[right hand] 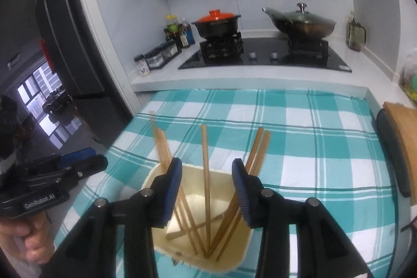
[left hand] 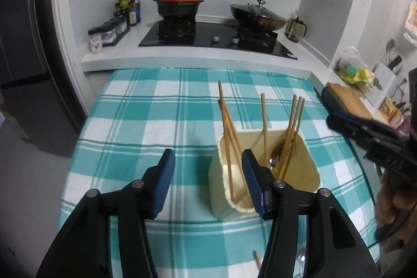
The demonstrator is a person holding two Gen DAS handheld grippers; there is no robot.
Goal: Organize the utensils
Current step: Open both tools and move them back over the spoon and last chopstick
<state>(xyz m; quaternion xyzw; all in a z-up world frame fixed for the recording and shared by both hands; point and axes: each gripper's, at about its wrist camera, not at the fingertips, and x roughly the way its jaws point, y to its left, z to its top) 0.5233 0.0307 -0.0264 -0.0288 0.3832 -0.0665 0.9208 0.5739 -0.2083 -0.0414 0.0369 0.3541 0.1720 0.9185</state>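
A cream utensil holder (left hand: 299, 166) stands on the teal checked cloth (left hand: 146, 121). Several wooden chopsticks (left hand: 264, 119) and a metal spoon (left hand: 274, 159) stand in it. My left gripper (left hand: 207, 173) is open and empty just left of the holder, its right finger in front of the holder's wall. One more chopstick end (left hand: 257, 258) and a spoon (left hand: 301, 261) lie on the cloth near me. My right gripper (right hand: 207, 185) is open and empty above the holder (right hand: 234, 255), looking down at the chopsticks (right hand: 206, 173) inside. It also shows in the left wrist view (left hand: 370, 134).
A hob (left hand: 216, 37) with an orange-lidded pot (left hand: 178, 5) and a wok (left hand: 256, 14) sits behind the table. Spice jars (left hand: 104, 34) and bottles stand at the back left. A wooden board (left hand: 348, 100) lies at the right; a dark fridge (left hand: 23, 56) stands at the left.
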